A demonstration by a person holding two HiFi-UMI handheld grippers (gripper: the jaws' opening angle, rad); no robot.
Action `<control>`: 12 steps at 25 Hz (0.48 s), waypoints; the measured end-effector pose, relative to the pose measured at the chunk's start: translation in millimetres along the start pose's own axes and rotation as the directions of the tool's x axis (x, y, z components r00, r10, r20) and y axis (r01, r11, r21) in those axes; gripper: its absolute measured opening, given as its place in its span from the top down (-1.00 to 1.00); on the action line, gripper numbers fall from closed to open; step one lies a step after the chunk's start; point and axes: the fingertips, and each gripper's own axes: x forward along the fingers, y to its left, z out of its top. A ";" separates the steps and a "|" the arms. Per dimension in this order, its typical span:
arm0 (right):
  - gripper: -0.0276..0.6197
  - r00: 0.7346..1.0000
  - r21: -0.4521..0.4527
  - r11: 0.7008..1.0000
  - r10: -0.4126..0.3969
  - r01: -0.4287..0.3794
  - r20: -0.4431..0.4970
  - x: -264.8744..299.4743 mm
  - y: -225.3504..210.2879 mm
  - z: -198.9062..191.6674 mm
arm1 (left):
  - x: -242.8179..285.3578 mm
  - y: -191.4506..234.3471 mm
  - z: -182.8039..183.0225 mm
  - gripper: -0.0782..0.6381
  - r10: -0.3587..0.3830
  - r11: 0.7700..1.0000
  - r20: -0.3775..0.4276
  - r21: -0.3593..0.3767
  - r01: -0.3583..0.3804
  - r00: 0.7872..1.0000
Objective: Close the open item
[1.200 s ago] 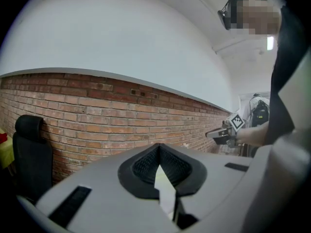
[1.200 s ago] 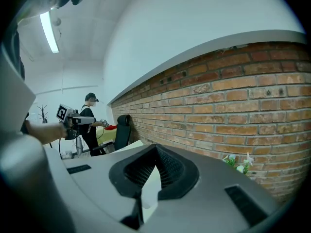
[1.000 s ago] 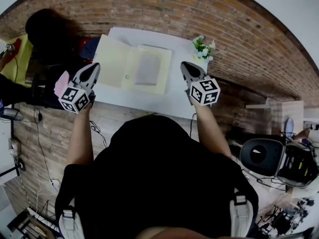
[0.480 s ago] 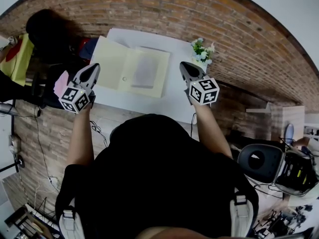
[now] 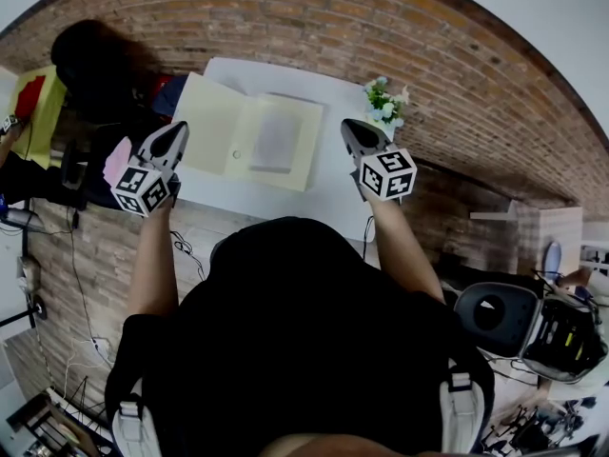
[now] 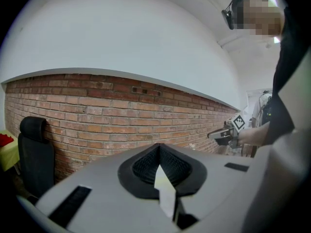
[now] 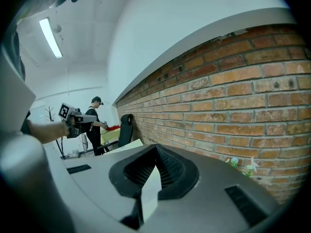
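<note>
A pale yellow folder (image 5: 221,127) lies open on the white table (image 5: 328,193), with a grey sheet (image 5: 276,141) on its right half. My left gripper (image 5: 178,129) hovers at the table's near left corner, just left of the folder's left flap, shut and empty. My right gripper (image 5: 350,126) hangs over the table to the right of the folder, also shut with nothing in it. In the left gripper view the jaws (image 6: 159,148) meet in front of the brick wall. In the right gripper view the jaws (image 7: 156,147) meet too, with the folder's edge (image 7: 125,146) just beyond.
A small pot of flowers (image 5: 384,98) stands at the table's far right corner, close to my right gripper. A black chair (image 5: 90,63) sits left of the table by the brick wall. Another person (image 7: 94,125) stands farther off by a yellow table.
Both grippers have edged slightly forward, so the folder now lies a little nearer to them. Their jaws stay closed.
</note>
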 end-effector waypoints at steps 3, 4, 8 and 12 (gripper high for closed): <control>0.85 1.000 -0.007 1.000 -0.005 0.005 0.004 2.5 -1.9 2.3 | 0.9 3.5 -1.9 0.76 0.004 1.000 -0.002 -0.004 -0.004 1.000; 0.85 1.000 -0.009 1.000 -0.008 0.008 0.006 3.5 -2.0 2.8 | 1.0 4.8 -2.8 0.76 0.005 1.000 -0.003 -0.006 -0.005 1.000; 0.85 1.000 -0.012 1.000 -0.016 0.016 0.012 6.3 -2.1 4.9 | 1.4 8.5 -4.3 0.76 0.003 1.000 -0.001 -0.011 -0.003 1.000; 0.84 1.000 -0.007 1.000 -0.015 0.015 0.008 10.8 -0.1 5.7 | 1.5 14.9 -4.0 0.76 0.005 1.000 0.003 -0.019 -0.005 1.000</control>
